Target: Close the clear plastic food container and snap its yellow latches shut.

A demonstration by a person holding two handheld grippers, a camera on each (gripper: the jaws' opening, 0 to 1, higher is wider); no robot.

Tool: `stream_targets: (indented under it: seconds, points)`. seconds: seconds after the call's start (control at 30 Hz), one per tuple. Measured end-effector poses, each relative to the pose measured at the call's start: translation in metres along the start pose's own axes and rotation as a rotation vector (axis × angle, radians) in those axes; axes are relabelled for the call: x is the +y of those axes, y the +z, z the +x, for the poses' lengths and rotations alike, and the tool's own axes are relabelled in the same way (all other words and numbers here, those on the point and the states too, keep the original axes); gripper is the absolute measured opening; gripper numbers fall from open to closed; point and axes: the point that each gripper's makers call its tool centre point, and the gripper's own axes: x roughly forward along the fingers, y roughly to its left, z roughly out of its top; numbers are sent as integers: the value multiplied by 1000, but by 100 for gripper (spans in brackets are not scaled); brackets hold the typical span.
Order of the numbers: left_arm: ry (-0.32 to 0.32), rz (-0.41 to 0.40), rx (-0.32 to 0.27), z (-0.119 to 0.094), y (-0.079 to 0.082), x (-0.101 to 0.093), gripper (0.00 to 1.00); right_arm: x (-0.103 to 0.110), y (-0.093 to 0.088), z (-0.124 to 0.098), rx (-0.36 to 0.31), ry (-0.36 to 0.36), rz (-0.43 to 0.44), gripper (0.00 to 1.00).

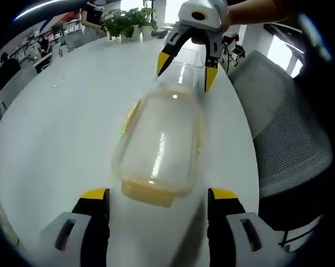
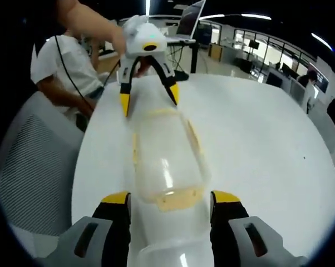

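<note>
The clear container lies mid-frame on the white counter between both claws, left claw and right claw apart — an uneven push could slide it, leaving the yellow latches unsnapped.

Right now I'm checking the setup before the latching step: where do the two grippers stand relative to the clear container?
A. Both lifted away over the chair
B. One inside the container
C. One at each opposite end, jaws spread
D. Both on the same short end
C. In the left gripper view the left gripper flanks the near end of the clear container on the white table, while the right gripper straddles its far end, jaws apart.
</note>
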Motion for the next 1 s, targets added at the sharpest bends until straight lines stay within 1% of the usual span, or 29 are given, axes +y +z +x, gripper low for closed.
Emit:
stream_targets:
  seconds: [0.13, 0.47, 0.63, 0.77, 0.87, 0.97, 1.0]
  points:
    - [-9, 31, 30, 2, -2, 0, 69, 2, -3, 1, 17, 8, -23, 54]
    - [-20, 75, 46, 7, 3, -1, 67, -5, -3, 8, 66, 15, -65, 50]
    - [-29, 95, 74, 8, -1, -2, 65, -11, -3, 11, 80, 10, -81, 51]
    - [-30, 100, 78, 10, 0, 0, 63, -11, -4, 13, 100, 20, -97, 50]
    - [-30, 103, 81, 10, 3, 2, 62, -11, -8, 14, 143, 27, -134, 49]
    - [-31, 114, 86, 12, 4, 3, 62, -9, -5, 16, 159, 35, -140, 47]
    - [-31, 119, 87, 12, 4, 4, 62, -9, -8, 17, 186, 40, -153, 47]
